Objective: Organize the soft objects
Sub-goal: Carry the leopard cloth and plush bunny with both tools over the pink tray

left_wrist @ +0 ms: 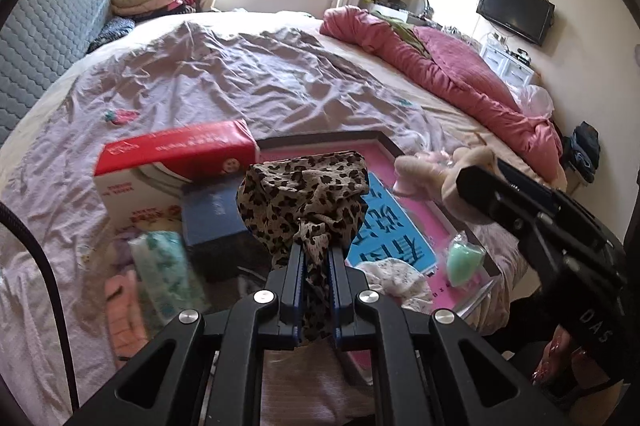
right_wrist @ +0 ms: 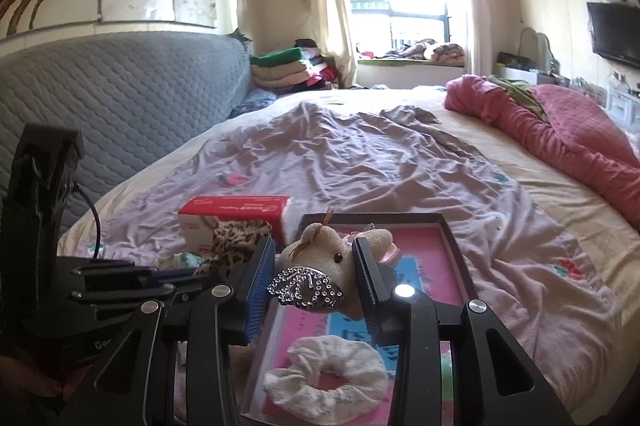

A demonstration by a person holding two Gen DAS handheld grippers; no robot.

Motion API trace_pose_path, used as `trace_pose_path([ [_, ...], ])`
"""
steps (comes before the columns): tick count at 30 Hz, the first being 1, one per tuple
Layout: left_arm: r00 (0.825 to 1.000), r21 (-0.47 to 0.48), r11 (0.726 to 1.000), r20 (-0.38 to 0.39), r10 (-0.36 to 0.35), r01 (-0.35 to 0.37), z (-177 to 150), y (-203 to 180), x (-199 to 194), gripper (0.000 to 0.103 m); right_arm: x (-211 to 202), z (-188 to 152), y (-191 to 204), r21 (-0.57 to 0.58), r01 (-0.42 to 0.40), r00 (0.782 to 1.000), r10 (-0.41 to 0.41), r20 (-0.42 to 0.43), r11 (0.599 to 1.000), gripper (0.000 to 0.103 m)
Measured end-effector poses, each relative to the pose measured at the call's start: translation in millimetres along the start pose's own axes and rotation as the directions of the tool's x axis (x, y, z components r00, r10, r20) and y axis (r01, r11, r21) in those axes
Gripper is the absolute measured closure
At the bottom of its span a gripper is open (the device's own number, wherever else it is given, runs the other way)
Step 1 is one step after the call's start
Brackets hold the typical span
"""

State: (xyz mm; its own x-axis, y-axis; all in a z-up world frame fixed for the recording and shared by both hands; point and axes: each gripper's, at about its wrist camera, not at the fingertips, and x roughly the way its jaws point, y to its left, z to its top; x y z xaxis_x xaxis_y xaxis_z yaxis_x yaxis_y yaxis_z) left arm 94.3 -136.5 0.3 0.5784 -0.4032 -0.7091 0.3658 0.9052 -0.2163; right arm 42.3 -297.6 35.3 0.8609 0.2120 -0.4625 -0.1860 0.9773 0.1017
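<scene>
Leopard-print scarf (left_wrist: 304, 193), thin and limp, bunches up above my left gripper (left_wrist: 316, 258), whose jaws are pressed together on a twisted fold of it. I hold it raised over the clutter at the near bed edge. My right gripper (right_wrist: 316, 266) pinches a cream plush toy (right_wrist: 340, 258), fuzzy and rounded, with a rhinestone patch (right_wrist: 306, 290) glinting on its front; the ribbed pads dent its sides. Below it lies a lacy white scrunchie (right_wrist: 328, 374), ruffled into a ring, on a shallow dark-rimmed tray (right_wrist: 456, 250) with a pink and blue printed floor. A mint-green soft item in a clear bag (left_wrist: 460, 258) rests at the tray's right rim. Left of the tray stand a red and white carton (left_wrist: 176, 161) and a blue box (left_wrist: 212, 218), close together. Beyond them I see the wrinkled lilac sheet (left_wrist: 240, 73) spreading wide and bare to the rumpled pink quilt (left_wrist: 460, 69) along the far side. A grey quilted headboard (right_wrist: 120, 93) bounds the left.
</scene>
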Motion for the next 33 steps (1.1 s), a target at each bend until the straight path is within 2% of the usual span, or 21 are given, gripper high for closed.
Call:
trace_pose_path([
  [17,0.992,0.058,0.996,-0.117,-0.056,0.063,-20.4,-35.1,49.5,0.092,0.8,-15.0,-30.7,0.062,0.015,1.000,-0.014,-0.020,0.998,0.062],
  [33,0.984,0.058,0.996,-0.171,-0.058,0.069,-26.1,-32.7,67.5,0.092,23.8,-35.9,-36.3,0.055,0.016,0.995,-0.011,-0.100,0.998,0.062],
])
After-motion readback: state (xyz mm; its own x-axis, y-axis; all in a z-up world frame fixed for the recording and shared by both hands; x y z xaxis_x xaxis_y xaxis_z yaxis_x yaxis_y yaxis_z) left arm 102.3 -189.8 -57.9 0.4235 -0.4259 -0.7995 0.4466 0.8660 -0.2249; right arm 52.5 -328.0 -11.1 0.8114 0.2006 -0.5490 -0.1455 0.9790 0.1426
